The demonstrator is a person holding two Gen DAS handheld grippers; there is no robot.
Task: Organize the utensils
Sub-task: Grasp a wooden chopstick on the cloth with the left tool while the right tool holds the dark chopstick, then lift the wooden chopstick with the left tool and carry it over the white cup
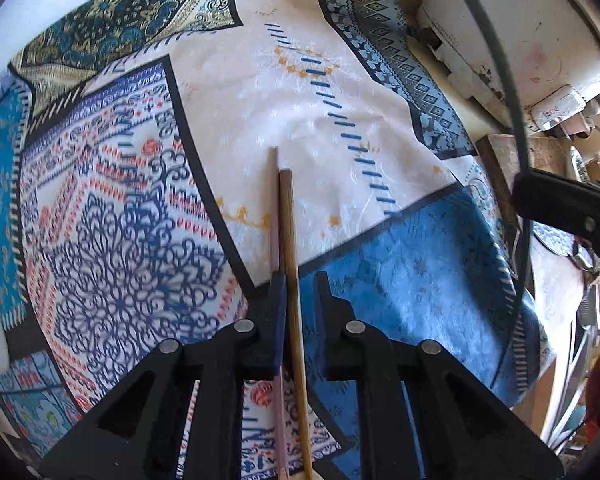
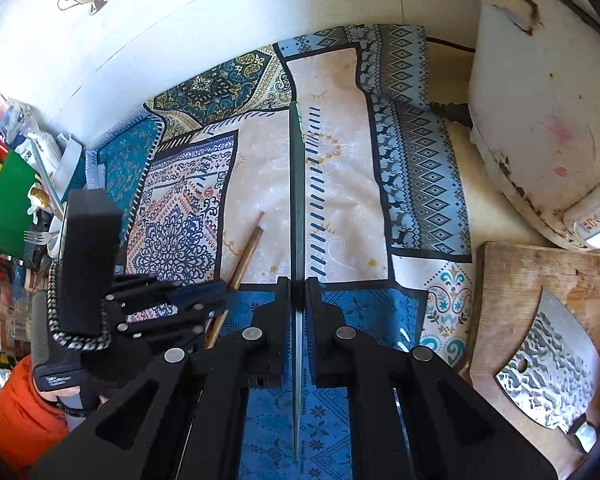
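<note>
A patterned cloth (image 2: 340, 184) covers the desk, probably as a clean place for sorting. At far right stands a worn white cooker (image 2: 540, 92); near right, a wooden board (image 2: 512, 280) carries a cleaver (image 2: 548, 376), kept apart from the small utensils. At far left a green bin (image 2: 8, 208) holds a fork and spoons, likely where things are gathered.

The right hand-held gripper (image 2: 299, 296) is pinched on a dark ribbed chopstick (image 2: 297, 200), which points away over the cloth.

The left hand-held gripper (image 1: 300, 292) is partly spread: a brown chopstick (image 1: 288, 232) lies against its left finger, with a gap on the right. A pale pink stick (image 1: 277, 208) runs beside it, held or not, I cannot tell.
</note>
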